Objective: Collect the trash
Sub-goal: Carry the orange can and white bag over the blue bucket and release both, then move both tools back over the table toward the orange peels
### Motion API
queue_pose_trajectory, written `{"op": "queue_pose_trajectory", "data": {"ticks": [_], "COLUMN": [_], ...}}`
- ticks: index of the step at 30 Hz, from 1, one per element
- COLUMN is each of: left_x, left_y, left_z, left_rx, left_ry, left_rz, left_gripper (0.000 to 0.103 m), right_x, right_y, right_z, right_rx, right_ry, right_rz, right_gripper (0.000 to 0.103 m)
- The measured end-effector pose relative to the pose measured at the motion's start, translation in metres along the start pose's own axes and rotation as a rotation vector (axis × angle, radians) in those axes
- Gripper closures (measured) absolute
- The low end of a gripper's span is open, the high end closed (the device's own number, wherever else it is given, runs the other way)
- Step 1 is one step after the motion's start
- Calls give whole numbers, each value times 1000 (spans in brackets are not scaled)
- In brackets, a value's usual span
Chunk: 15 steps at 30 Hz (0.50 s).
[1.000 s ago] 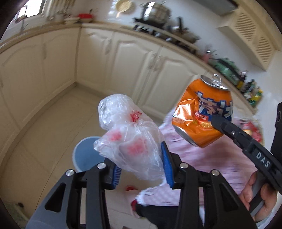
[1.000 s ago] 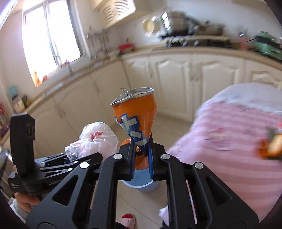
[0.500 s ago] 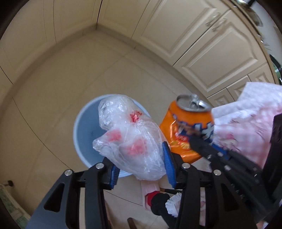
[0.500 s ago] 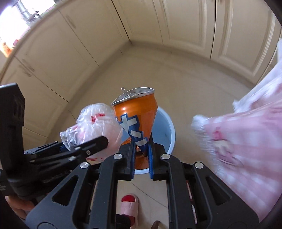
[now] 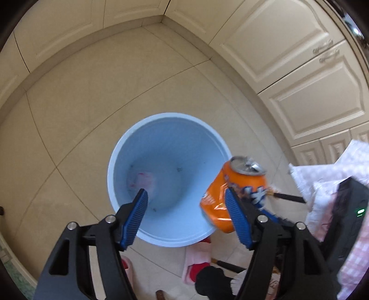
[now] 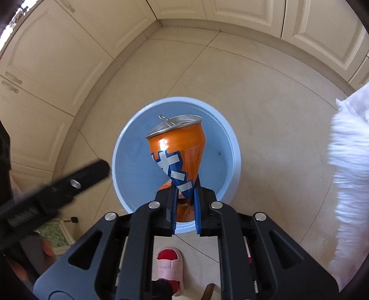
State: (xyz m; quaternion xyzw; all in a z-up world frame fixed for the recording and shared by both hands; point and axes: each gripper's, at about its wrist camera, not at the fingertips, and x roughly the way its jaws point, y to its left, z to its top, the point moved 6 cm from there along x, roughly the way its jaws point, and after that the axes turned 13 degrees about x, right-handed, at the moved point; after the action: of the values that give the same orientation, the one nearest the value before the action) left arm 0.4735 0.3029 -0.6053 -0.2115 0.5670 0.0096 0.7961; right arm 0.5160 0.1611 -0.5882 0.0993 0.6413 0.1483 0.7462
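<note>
bag [image 5: 141,181] dropped from left hand-held gripper [image 5: 188,214] into bin [image 5: 120,147]

The orange can [image 6: 178,153] is hiding its crushed lower half between the right gripper [image 6: 185,203] pads; the left gripper [image 6: 57,184] is blurring.

Place: a home kitchen, seen from above the floor.
Cabinets: cream panelled cabinet doors [image 5: 306,57] with metal handles [image 5: 326,52] run along two walls and meet in a corner [image 6: 159,22] far ahead of the jaws.
Floor: large beige tiles [image 5: 110,76] with thin grout lines.
Bin: a light blue round bin [image 5: 166,177] stands on the tiles, directly beyond the jaws.
Household signs: a pink slipper with a red toe [image 6: 169,265] below the jaws; pink checked cloth [image 5: 355,249] to their right.
</note>
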Motion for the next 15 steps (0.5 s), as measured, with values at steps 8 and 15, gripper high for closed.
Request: {"op": "queue_pose_trajectory", "data": {"ticks": [8,15], "left_x": [9,14], "left_y": [37,53], "left_z": [-12,-17], "left_rx": [-102,-140], "left_ry": [122,180], "left_rz": [113,138], "left_gripper": [33,33], "right_x": [52,98], "right_y": [26,39], "right_z": [-10,-23], "right_rx": [-20,4], "right_ry": [96,161], "right_rz": [1,6], "right_gripper": [91,91]}}
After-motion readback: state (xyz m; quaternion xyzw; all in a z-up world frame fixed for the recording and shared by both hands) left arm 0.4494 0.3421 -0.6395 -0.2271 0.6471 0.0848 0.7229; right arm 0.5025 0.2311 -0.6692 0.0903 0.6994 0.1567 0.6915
